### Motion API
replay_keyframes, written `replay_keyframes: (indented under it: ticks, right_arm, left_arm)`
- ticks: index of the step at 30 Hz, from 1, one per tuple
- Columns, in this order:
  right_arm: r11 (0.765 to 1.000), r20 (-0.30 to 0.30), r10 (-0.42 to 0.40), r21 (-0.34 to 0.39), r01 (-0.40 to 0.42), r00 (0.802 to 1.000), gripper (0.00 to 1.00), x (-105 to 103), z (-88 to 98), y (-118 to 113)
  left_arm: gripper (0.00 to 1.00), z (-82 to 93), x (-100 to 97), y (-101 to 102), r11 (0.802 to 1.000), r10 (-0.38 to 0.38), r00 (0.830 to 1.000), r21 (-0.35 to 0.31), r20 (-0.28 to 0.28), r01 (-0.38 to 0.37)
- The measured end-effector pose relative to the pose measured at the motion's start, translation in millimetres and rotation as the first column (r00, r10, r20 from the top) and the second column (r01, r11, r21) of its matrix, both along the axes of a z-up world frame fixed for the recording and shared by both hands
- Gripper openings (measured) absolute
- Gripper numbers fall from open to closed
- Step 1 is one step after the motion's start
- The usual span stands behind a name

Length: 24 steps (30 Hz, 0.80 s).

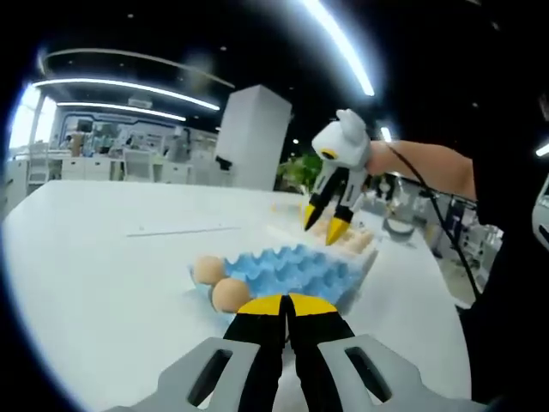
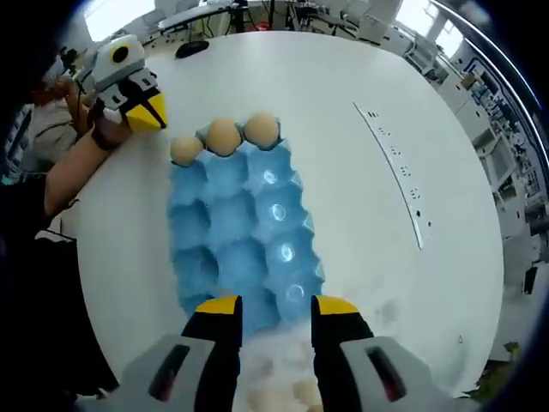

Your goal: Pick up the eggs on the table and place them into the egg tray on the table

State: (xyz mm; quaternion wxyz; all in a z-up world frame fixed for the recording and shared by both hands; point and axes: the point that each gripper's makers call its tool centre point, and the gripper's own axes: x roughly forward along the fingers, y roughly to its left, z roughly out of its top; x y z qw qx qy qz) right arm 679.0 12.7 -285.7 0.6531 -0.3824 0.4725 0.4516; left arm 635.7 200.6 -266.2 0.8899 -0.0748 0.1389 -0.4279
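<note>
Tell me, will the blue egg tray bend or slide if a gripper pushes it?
Probably it slides: the blue egg tray looks thin and light, resting on a smooth white table. It may flex too, since its moulded cups look thin-walled. Three eggs sit at one end, so that end is likely heavier and the tray might pivot.

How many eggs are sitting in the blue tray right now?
3, side by side in the end row of the blue tray, nearest the left tongs: one, one, one. Pale, blurred shapes beneath the right tongs may be more eggs.
</note>
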Motion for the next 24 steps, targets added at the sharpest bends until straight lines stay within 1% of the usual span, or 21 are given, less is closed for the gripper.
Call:
replay_keyframes:
  ticks: [2, 7, 10, 16, 24]
  right_arm:
    - [1.0, -0.002, -0.001, -0.01, 0.001, 1.0, 0.33, -4, -1.7, -9]
    - [1.0, -0.014, -0.005, -0.008, 0.004, 1.0, 0.33, -14, -3.1, -28]
    - [1.0, -0.014, 0.002, -0.027, -0.003, 1.0, 0.33, -22, -4.0, -41]
    - [0.999, -0.013, -0.001, -0.037, 0.0, 1.0, 0.33, -28, -4.0, -58]
    - [0.999, -0.031, -0.012, -0.05, 0.01, 0.999, 0.33, -40, -8.9, -81]
  left_arm:
    - [0.0, 0.0, 0.0, 0, 1.0, 0.002, 1.0, -0.001, 0.0, -0.002]
    - [0.0, -1.5, 0.9, 0, 1.0, 0.006, 1.0, 0.006, -0.001, -0.006]
    - [0.0, -1.0, 0.3, -1, 1.0, 0.006, 1.0, 0.002, 0.0, -0.006]
    - [0.0, -0.6, -0.8, -1, 1.0, 0.008, 1.0, -0.002, 0.001, -0.008]
    - [0.0, -2.5, -2.3, -2, 1.0, 0.01, 1.0, 0.0, -0.002, -0.01]
